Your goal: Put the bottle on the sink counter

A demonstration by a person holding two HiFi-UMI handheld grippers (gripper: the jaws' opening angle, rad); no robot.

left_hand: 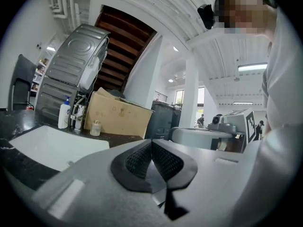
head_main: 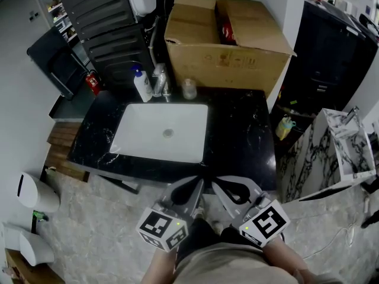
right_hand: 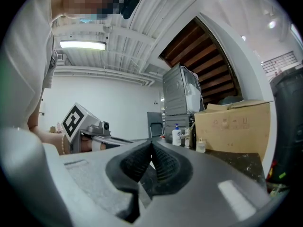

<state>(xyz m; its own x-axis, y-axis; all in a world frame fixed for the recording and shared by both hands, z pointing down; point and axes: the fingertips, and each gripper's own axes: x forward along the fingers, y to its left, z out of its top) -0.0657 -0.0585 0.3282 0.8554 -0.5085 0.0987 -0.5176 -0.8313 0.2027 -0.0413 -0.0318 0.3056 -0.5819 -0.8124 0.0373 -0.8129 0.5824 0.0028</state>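
Observation:
A white pump bottle (head_main: 141,83) with a blue top stands at the back of the black sink counter (head_main: 243,135), left of the faucet (head_main: 160,78). It also shows far off as the pump bottle (left_hand: 64,113) in the left gripper view and as the pump bottle (right_hand: 176,136) in the right gripper view. A small clear jar (head_main: 189,89) stands right of the faucet. My left gripper (head_main: 200,183) and right gripper (head_main: 215,183) hover side by side at the counter's near edge, close to my body. Both are shut and hold nothing. Each set of jaws meets, the left gripper (left_hand: 151,143) and the right gripper (right_hand: 151,143).
A white basin (head_main: 163,132) is set in the counter's left half. A large cardboard box (head_main: 225,37) fills the back right of the counter. A red fire extinguisher (head_main: 92,83) stands at the left, a marble-patterned white unit (head_main: 349,147) at the right, and white bins (head_main: 35,191) on the floor.

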